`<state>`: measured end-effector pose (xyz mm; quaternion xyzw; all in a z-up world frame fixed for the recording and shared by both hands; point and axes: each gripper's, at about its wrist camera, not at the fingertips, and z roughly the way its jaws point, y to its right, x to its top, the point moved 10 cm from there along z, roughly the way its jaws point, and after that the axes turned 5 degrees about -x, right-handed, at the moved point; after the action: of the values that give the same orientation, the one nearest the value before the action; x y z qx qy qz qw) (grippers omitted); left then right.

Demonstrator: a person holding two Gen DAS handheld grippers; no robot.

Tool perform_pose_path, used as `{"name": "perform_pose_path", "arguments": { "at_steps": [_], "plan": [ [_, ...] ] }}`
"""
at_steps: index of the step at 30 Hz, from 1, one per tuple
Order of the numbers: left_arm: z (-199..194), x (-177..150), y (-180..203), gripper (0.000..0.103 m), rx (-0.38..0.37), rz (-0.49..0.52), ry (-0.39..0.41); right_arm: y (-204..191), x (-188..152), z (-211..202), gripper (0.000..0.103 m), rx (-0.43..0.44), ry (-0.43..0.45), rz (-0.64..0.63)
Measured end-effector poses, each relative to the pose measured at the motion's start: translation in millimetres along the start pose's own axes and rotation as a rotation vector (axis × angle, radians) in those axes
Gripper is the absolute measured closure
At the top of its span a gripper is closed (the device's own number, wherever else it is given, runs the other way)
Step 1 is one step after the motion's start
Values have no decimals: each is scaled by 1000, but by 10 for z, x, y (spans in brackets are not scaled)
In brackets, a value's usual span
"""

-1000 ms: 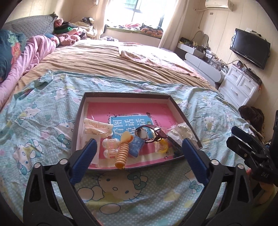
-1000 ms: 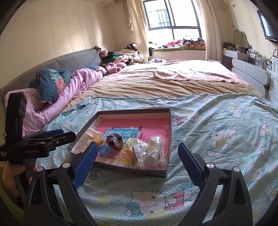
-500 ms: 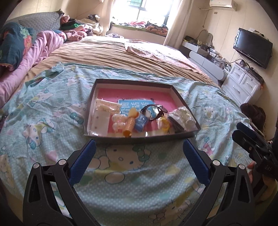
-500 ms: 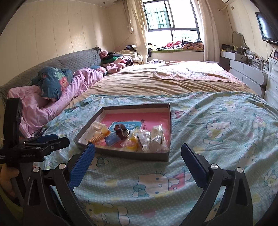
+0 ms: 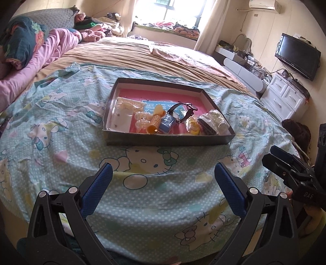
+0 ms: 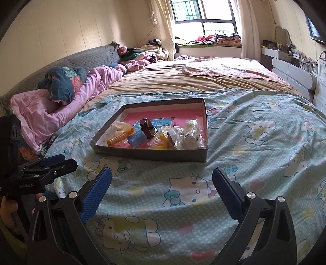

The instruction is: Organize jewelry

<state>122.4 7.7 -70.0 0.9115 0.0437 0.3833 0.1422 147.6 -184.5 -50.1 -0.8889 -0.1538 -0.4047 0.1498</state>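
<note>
While both tools hang over the near edge of the bed, the left gripper (image 5: 163,177) and the right gripper (image 6: 162,179) stand spread wide with nothing between their blue pads, well short of the shallow cardboard tray (image 5: 169,140) that sits ahead of them on the cartoon-cat bedsheet (image 5: 142,195). Inside the tray, along its near wall, lies the jewelry clutter: a white card with small studs (image 5: 122,116) at the left, then an orange spiral hair tie (image 5: 155,121), a small blue packet (image 5: 168,124), a dark-strapped wristwatch (image 5: 182,111) arched over the blue packet, a yellow ring-shaped piece (image 5: 192,127) and, in the right corner, crumpled clear plastic bags (image 5: 214,120) whose contents are too small to tell. Under these things a pink booklet with a blue panel (image 6: 163,122) lines the tray floor, and the far half of it is bare. Beyond the tray the sheet gives way to a tan bedspread (image 6: 183,81), with a pink quilt (image 6: 61,110) bundled along the left side against a grey padded headboard (image 6: 87,55). Farther off, folded clothes are heaped by a bright window (image 6: 203,18); a white dresser (image 5: 285,95) and a wall-mounted television (image 5: 297,56) stand at the right.
</note>
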Motion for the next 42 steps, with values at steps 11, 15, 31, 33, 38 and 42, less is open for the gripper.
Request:
{"name": "perform_pose_path", "arguments": {
  "at_steps": [11,15,31,33,38,42],
  "plan": [
    [-46,-2,7,10,18,9,11,-18,-41,-11,5,7,-13,1],
    [-65,7,9,10,23,12,16,-19,-43,-9,5,7,-12,1],
    [-86,17,5,9,41,19,17,-18,-45,-13,5,6,-11,0],
    [-88,19,6,9,41,21,18,-17,-46,-15,5,6,-10,-1],
    [-92,20,0,9,47,23,19,-11,-38,-20,5,4,-10,-1],
    [-93,30,-7,9,51,27,18,-1,-36,-31,5,4,-11,0]
  ]
}}
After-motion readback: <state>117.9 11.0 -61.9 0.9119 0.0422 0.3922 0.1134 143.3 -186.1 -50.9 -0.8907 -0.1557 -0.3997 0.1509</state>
